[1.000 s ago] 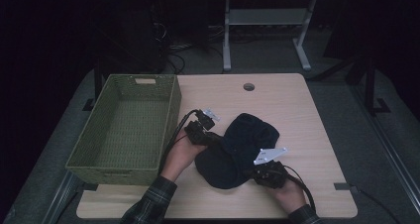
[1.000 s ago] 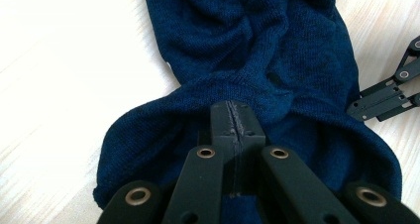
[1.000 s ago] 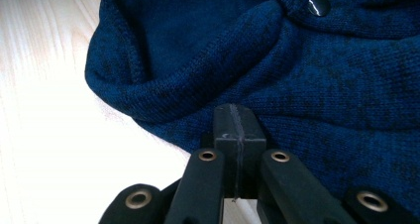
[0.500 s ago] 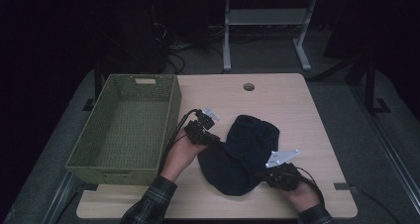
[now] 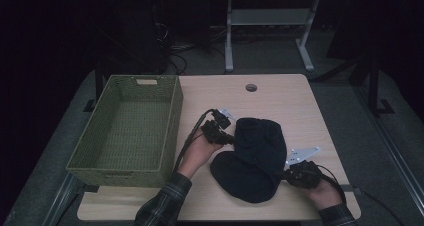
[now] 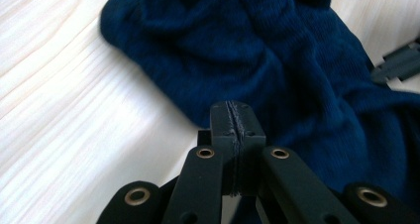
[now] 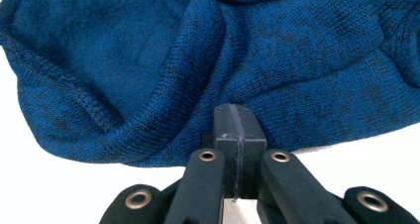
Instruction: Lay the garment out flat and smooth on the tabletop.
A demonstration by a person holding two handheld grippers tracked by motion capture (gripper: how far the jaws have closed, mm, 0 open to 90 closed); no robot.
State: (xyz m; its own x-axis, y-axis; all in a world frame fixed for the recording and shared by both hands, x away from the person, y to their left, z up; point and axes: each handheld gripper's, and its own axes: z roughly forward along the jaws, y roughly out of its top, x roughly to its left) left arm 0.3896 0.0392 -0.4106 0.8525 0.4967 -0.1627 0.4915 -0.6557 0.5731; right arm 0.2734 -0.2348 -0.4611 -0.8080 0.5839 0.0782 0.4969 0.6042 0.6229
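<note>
- At the near edge of the wooden table (image 5: 300, 96), a plaid sleeve (image 5: 160, 206) is seen at the lower left of the high view, with a bare hand beyond it.
- The right gripper (image 5: 287, 172) is held near the table's near right corner, with a grey three-cornered plate on top and a cable trailing off behind the hand.
- In the right gripper view the jaws of the right gripper (image 7: 236, 122) are seen pressed flat together; whether a thin edge of cloth is caught between them cannot be told.
- The dark blue knitted garment (image 5: 255, 158) is spread in a crumpled heap on the table between the two grippers, just in front of the right gripper's tips (image 7: 148, 60).
- The left gripper (image 5: 229, 138) is held at the garment's left edge, further from the person than the right one.
- In the left gripper view the jaws of the left gripper (image 6: 233, 117) are likewise seen closed together, their tips resting at the border of the blue knit (image 6: 257, 45); a grip on the cloth cannot be confirmed.
- A green woven basket (image 5: 170, 116) is set at the left side of the table, just beside the left hand.
- A round cable hole (image 5: 251, 88) is seen in the tabletop towards the far edge.
- A grey metal stand (image 5: 265, 26) is placed on the dark floor beyond the table.
</note>
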